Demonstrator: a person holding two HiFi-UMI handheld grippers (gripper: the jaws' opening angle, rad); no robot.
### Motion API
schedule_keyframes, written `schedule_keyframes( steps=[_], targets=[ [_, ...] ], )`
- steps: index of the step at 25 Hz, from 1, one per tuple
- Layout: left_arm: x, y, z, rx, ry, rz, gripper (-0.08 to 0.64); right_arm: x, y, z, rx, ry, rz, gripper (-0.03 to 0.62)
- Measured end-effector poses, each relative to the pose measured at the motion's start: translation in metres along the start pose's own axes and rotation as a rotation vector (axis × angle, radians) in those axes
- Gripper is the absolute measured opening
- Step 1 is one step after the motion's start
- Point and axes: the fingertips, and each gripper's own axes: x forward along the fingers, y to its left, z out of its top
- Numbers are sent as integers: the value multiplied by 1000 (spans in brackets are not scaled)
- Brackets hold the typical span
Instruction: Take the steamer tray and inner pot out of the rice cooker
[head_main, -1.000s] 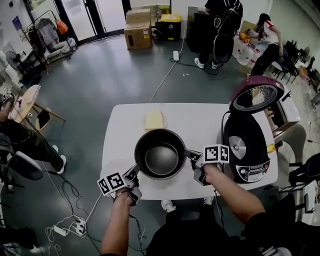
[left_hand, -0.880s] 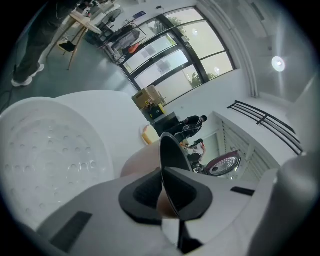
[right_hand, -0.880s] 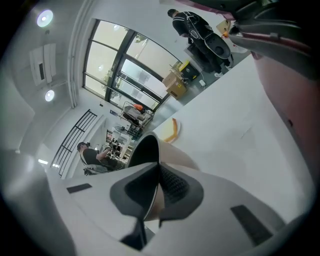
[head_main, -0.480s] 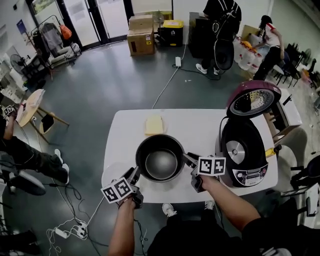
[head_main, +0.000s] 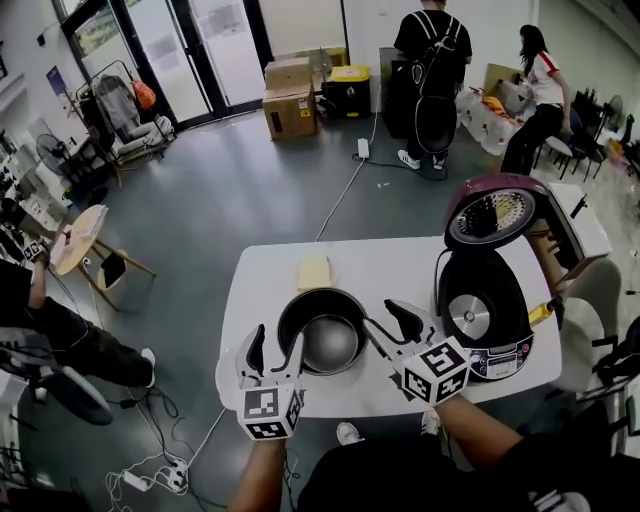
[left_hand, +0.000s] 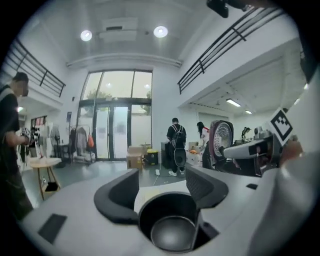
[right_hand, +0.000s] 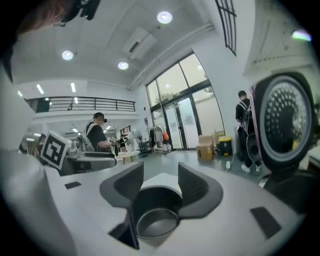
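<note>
The black inner pot (head_main: 322, 335) stands on the white table (head_main: 400, 262), left of the open rice cooker (head_main: 490, 310). My left gripper (head_main: 275, 352) hovers over the pot's near left rim and my right gripper (head_main: 392, 328) over its right rim. Both point roughly level with jaws opening and nothing between them. In the left gripper view the pot (left_hand: 172, 225) lies below the jaws of the left gripper (left_hand: 162, 180). The right gripper view shows the same pot (right_hand: 155, 215) under the right gripper (right_hand: 160, 172). A pale yellow flat square (head_main: 313, 272) lies behind the pot.
The cooker's purple lid (head_main: 495, 215) stands up at the table's right end. Two people (head_main: 432, 70) stand at the back near cardboard boxes (head_main: 290, 100). A round wooden side table (head_main: 78, 238) and a seated person are at the left. A cable (head_main: 345, 190) runs across the floor.
Both grippers have let go of the pot's rim, risen above it and rolled upright, and their jaws have come apart. The pot stays on the table.
</note>
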Motion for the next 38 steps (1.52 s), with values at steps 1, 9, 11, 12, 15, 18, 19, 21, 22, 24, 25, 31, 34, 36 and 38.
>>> schedule_keyframes(
  steps=[1, 9, 11, 12, 15, 18, 19, 21, 22, 24, 25, 31, 34, 36, 38],
  targets=[
    [-2, -7, 10, 28, -21, 0, 291, -5, 4, 12, -64, -25, -2, 195],
    [-17, -45, 55, 107, -140, -3, 220, -39, 21, 61, -349, -119, -65, 184],
    [-22, -45, 62, 102, -165, 5, 168, -45, 19, 65, -346, -117, -79, 117],
    [-23, -45, 65, 105, -175, 14, 136, -47, 17, 68, -344, -119, -89, 87],
    [-24, -43, 69, 123, -182, 30, -2, -56, 11, 74, -355, -140, -121, 14],
    [-20, -51, 68, 129, -157, -5, -6, -66, 7, 79, -385, -146, -162, 0],
    [-18, -55, 68, 126, -154, -18, -5, -68, 4, 80, -396, -149, -175, -2],
    [-13, -61, 68, 120, -155, -35, -5, -71, -4, 79, -411, -152, -193, -2],
    [-11, -64, 68, 117, -153, -41, -5, -71, -7, 79, -415, -149, -201, -2],
    [-7, -70, 65, 111, -145, -53, -5, -74, -12, 77, -414, -138, -215, -2],
    [-6, -72, 64, 106, -143, -59, -5, -75, -14, 76, -413, -133, -220, -2],
    [-2, -87, 62, 93, -147, -95, -5, -81, -23, 73, -400, -120, -238, -2],
    [-2, -90, 65, 95, -157, -108, -5, -81, -24, 76, -402, -123, -239, -2],
    [-2, -91, 68, 100, -159, -107, -5, -81, -24, 77, -403, -124, -239, -2],
    [-3, -91, 69, 102, -161, -106, -5, -82, -24, 77, -408, -129, -238, -2]
  ],
)
